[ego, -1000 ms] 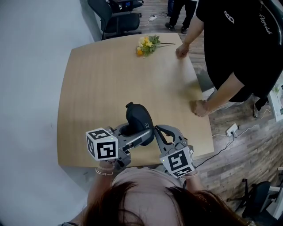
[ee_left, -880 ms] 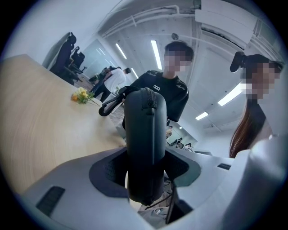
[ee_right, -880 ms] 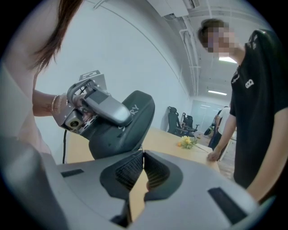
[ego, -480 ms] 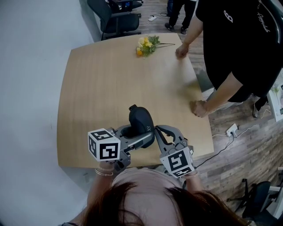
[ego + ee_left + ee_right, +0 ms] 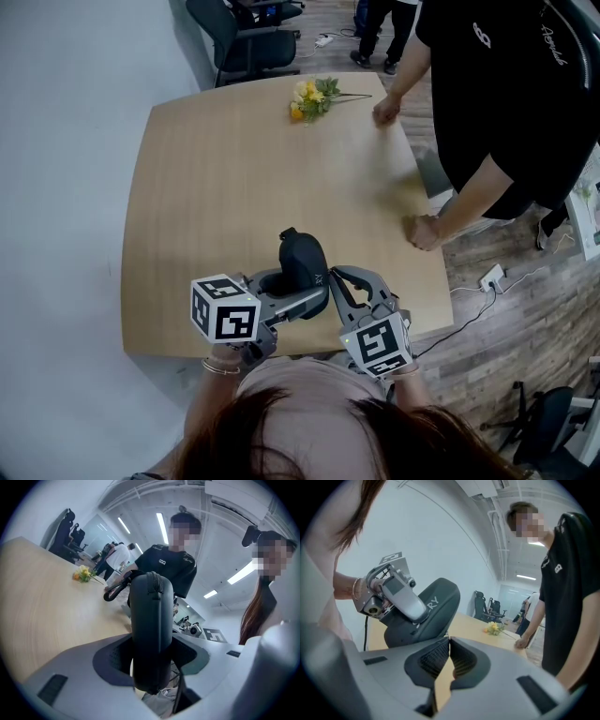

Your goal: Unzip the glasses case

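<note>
The black zipped glasses case (image 5: 302,255) stands on end above the near edge of the wooden table (image 5: 216,187). My left gripper (image 5: 302,289) is shut on its lower part. In the left gripper view the case (image 5: 151,620) fills the gap between the jaws of that gripper (image 5: 152,654), and the zip seam (image 5: 153,581) runs over its top. My right gripper (image 5: 336,277) hovers just right of the case, shut, with nothing seen between its pads. The right gripper view shows its tips (image 5: 449,643) meeting below the case (image 5: 436,605).
A bunch of yellow flowers (image 5: 311,97) lies at the table's far edge. A person in a black shirt (image 5: 506,84) stands at the right side with both hands (image 5: 424,229) on the table. An office chair (image 5: 246,42) stands beyond the table.
The left gripper has shifted slightly to the right, and the case has swung with it, its top now closer to the right gripper. The right gripper has kept still.
</note>
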